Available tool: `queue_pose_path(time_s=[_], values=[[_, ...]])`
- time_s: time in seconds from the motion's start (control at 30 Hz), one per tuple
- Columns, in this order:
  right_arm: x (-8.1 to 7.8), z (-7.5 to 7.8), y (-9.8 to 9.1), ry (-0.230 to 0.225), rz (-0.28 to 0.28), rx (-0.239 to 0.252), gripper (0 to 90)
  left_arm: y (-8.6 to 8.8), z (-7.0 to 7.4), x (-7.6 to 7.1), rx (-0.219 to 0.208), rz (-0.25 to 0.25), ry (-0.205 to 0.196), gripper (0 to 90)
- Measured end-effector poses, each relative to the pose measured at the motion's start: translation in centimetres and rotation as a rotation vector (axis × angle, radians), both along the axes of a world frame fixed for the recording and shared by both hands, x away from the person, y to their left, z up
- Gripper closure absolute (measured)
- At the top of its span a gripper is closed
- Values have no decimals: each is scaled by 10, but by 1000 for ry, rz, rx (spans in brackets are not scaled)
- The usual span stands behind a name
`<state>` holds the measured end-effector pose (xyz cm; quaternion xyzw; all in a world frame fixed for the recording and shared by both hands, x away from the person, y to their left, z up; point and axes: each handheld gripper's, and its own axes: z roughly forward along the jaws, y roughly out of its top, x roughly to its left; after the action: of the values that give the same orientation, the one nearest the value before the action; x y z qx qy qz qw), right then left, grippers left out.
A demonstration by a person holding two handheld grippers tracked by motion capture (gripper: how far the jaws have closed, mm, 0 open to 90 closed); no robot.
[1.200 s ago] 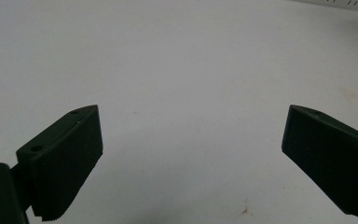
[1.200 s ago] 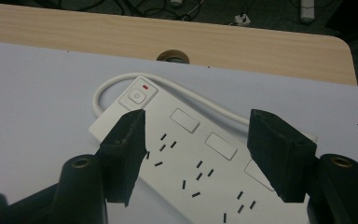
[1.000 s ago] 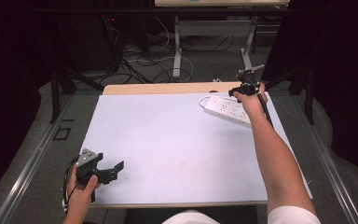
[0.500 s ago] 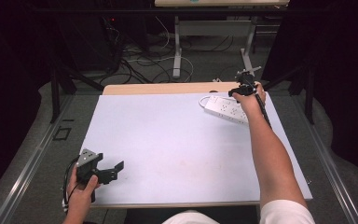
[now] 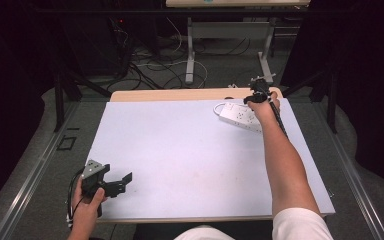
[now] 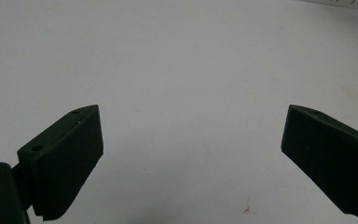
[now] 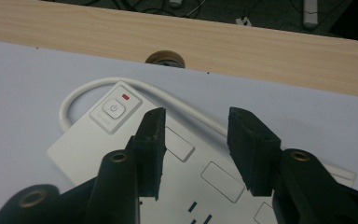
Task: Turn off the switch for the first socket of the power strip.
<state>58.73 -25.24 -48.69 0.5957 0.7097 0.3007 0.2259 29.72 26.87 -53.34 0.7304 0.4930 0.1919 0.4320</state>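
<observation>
A white power strip [image 5: 240, 117] is found lying flat on the white table cover [image 5: 190, 160], toward the two o'clock corner of the table in the high view. In the right gripper view its power button [image 7: 113, 110] with a red indicator beside it sits at the strip's eleven o'clock end, and a white cable [image 7: 81, 93] is seen looping out from that end and running back along the far side of the strip. Rectangular socket shutters are visible along the strip's top face.

The right gripper [image 7: 195, 140] is held directly above the strip, its black jaws pointing down over the top face. The jaws have just been closing; a gap remains between them, and the pads are not seen pressing on anything. Whether the tips touch the strip cannot be told.

Beyond the cover, a bare wooden table edge [image 7: 261, 46] is noted at twelve o'clock, with a roll of brown tape [image 7: 165, 58] resting on it.

The left gripper [image 5: 111, 185] is held near the seven o'clock corner of the table, well apart from the strip, with its jaws spread wide over bare cover.
</observation>
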Motion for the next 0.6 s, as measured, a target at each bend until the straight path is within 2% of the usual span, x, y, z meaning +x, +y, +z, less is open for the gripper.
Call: queue_pose_path(time_s=[0.3,0.6], values=[[5,-7,5,18,61,-19,764,0,0,0,-2,7,1,54],[8,-12,7,36,71,-20,896,1,-1,0,-7,10,0,55]])
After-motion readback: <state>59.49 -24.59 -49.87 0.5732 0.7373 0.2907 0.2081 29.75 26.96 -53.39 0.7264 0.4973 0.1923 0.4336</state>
